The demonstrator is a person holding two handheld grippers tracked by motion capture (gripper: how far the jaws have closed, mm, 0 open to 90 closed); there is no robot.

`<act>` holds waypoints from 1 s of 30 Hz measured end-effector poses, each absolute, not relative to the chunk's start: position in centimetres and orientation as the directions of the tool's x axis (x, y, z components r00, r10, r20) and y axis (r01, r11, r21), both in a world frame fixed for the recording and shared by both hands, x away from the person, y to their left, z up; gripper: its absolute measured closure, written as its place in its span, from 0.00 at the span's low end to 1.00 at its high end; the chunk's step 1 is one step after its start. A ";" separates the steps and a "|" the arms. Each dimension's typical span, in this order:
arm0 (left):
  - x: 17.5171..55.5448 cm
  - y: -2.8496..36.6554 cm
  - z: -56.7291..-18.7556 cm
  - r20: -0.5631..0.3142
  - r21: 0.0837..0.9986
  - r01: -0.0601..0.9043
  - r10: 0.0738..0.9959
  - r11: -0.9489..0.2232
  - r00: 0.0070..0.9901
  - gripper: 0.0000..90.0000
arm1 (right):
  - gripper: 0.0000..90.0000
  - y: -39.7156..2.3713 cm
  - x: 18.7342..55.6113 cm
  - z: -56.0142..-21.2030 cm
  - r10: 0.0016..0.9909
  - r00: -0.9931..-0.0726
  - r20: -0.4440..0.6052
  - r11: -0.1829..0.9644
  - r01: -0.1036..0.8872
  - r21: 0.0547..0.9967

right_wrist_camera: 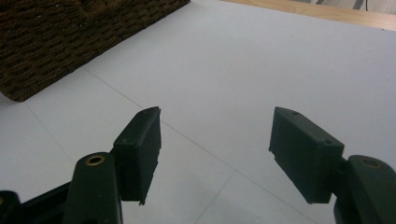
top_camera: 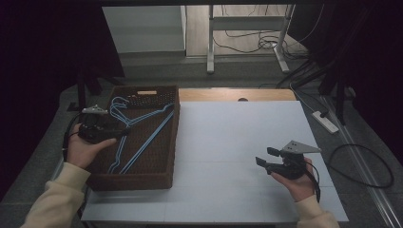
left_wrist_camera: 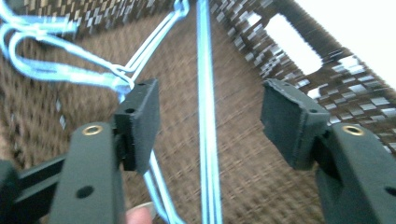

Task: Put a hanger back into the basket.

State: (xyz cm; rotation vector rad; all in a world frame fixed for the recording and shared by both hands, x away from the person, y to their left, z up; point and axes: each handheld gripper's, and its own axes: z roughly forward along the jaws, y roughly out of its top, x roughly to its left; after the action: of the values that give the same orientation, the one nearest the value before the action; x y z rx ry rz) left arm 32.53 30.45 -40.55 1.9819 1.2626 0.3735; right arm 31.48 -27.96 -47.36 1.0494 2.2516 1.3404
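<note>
A brown woven basket point(top_camera: 175, 137) stands on the left part of the white table point(top_camera: 237, 137). Several blue wire hangers point(top_camera: 142, 118) lie in it, their hooks toward the far left corner. My left gripper point(top_camera: 122, 131) hovers over the basket's left side with its jaws open. In the left gripper view, the hangers point(left_wrist_camera: 205, 93) run along the basket floor point(left_wrist_camera: 261, 177) below the gap of that gripper point(left_wrist_camera: 212, 112), and the pads touch nothing. My right gripper point(top_camera: 266, 156) is held open above the bare table at the right. The right gripper view shows this gripper point(right_wrist_camera: 215, 140) empty, with the basket's corner point(right_wrist_camera: 70, 37) farther off.
A wooden strip point(top_camera: 223, 95) edges the table's far side. Beyond it stand metal desk legs point(top_camera: 210, 42) among loose cables. A power strip point(top_camera: 325, 121) and a looped black cable point(top_camera: 366, 166) lie on the floor to the right.
</note>
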 end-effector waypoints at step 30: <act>24.1 22.6 -41.9 -0.149 0.843 0.483 0.760 -0.237 0.633 0.30 | 0.37 -28.5 30.4 -47.5 0.737 -0.669 0.099 0.290 0.445 0.847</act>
State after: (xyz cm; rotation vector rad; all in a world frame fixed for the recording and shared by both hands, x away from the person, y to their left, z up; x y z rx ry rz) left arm 24.11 22.61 -41.92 1.8944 0.9867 0.3619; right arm 30.36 -28.51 -47.53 1.0735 2.2532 1.3237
